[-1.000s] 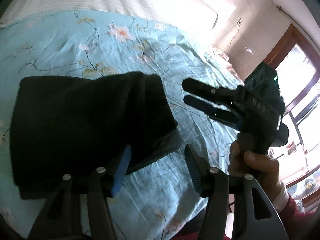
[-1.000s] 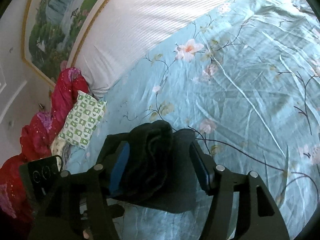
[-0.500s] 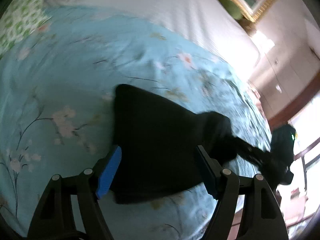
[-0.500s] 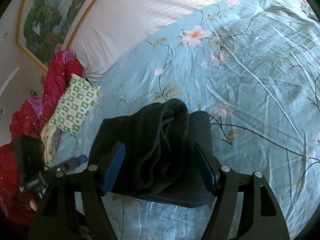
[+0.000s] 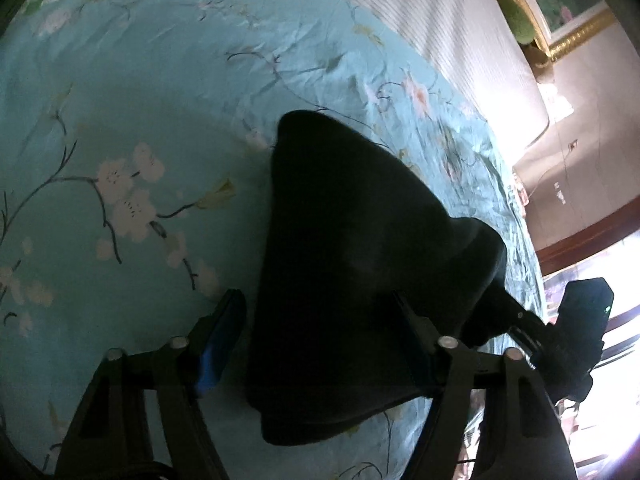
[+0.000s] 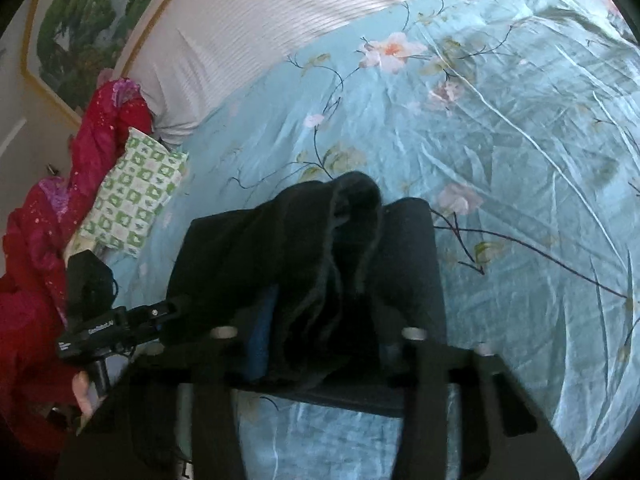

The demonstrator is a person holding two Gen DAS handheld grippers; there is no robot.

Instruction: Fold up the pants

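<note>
The black pants [image 5: 352, 264] lie folded in a thick bundle on the light blue floral bedsheet [image 5: 120, 128]. My left gripper [image 5: 320, 332] is open, its fingers straddling the near edge of the bundle. My right gripper [image 6: 320, 320] has closed in on the raised fold of the pants [image 6: 320, 248], with its blue left pad [image 6: 260, 328] against the cloth. In the left wrist view the right gripper [image 5: 516, 316] reaches into the bundle's right end. In the right wrist view the left gripper [image 6: 160, 316] sits at the bundle's left side.
A white striped pillow [image 6: 280, 16] lies at the head of the bed. A red garment [image 6: 60, 200] and a green patterned cushion [image 6: 136, 192] lie at the left. A framed painting [image 6: 84, 12] hangs on the wall. A window [image 5: 600, 280] is at the right.
My left gripper has swung round to the bundle's left side and straddles its edge. My right gripper's fingers have come together on the raised fold of the pants.
</note>
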